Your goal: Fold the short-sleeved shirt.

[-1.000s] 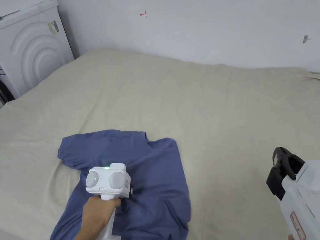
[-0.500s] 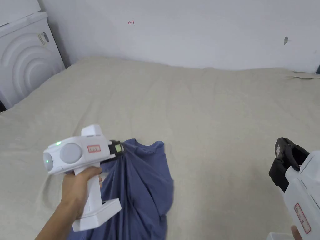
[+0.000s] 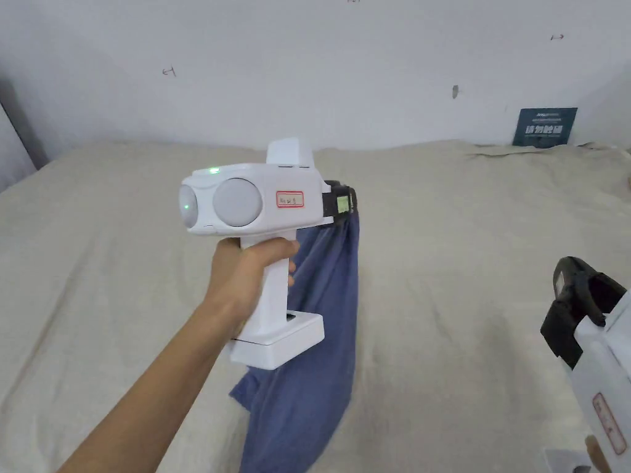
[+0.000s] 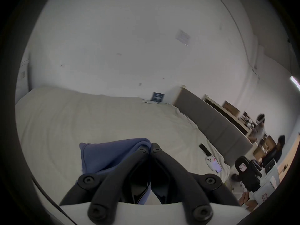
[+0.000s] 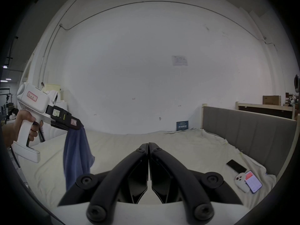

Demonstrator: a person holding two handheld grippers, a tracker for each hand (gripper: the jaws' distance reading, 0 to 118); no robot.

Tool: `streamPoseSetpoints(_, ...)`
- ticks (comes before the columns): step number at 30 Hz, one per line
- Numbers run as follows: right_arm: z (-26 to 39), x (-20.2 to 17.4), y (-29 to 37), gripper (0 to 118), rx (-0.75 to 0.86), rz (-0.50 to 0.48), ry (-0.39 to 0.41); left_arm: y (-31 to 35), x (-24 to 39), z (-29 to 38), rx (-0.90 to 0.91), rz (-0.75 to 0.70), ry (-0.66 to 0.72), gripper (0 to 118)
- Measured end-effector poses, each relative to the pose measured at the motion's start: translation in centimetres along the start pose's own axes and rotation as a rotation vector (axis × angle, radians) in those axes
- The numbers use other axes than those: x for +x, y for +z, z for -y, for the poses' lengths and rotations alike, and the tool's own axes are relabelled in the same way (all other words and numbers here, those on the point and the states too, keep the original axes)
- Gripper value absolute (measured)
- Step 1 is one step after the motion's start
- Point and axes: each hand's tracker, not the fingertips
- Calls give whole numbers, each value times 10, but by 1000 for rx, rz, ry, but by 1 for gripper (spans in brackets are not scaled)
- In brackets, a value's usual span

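Note:
The blue short-sleeved shirt hangs bunched in the air above the beige bed, its lower end near the sheet. My left gripper is raised at chest height and shut on the shirt's top edge; in the left gripper view the jaws meet on a fold of the blue shirt, and the right gripper view shows that gripper with the shirt dangling below it. My right gripper waits low at the right, and the right gripper has its jaws pressed together on nothing.
A grey padded headboard borders the bed's right side. Two phones lie on the sheet near it. A dark blue sign leans on the white wall behind the bed. Other people are far off in the room.
The left gripper closed on the shirt and lifted it off the bed, so it went from lying spread to hanging bunched. The head camera tilted up and right. The right gripper barely moved.

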Motion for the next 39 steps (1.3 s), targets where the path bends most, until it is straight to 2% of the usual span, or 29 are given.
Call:
streamPoseSetpoints(6, -2, 38, 18, 0, 12, 95, 2, -40, 63, 28, -80, 146, -26, 0)
streamPoseSetpoints(10, 2, 58, 25, 0, 0, 144, -5, -77, 79, 65, -204, 161, -73, 0)
streamPoseSetpoints(13, 7, 67, 31, 0, -10, 170, -5, -100, 81, 105, -325, 149, -118, 0)
streamPoseSetpoints(16, 13, 73, 33, 0, -26, 188, -16, -123, 77, 145, -444, 134, -98, 0)
streamPoseSetpoints(20, 18, 74, 34, 0, -43, 195, -25, -146, 68, 192, -559, 38, -194, 0)
streamPoseSetpoints(23, 22, 74, 34, 0, -53, 192, -25, -158, 55, 220, -640, -18, -185, 0)
streamPoseSetpoints(32, 28, 69, 31, 0, -79, 177, -23, -170, 34, 252, -717, -77, -132, 0)
streamPoseSetpoints(35, 26, 67, 31, 0, -76, 171, -21, -163, 33, 244, -687, -69, -100, 26)
streamPoseSetpoints(36, 25, 67, 31, 0, -75, 168, -20, -159, 34, 241, -685, -54, -84, 51)
streamPoseSetpoints(39, 21, 64, 31, 0, -66, 160, -19, -141, 35, 225, -588, -36, -53, 114)
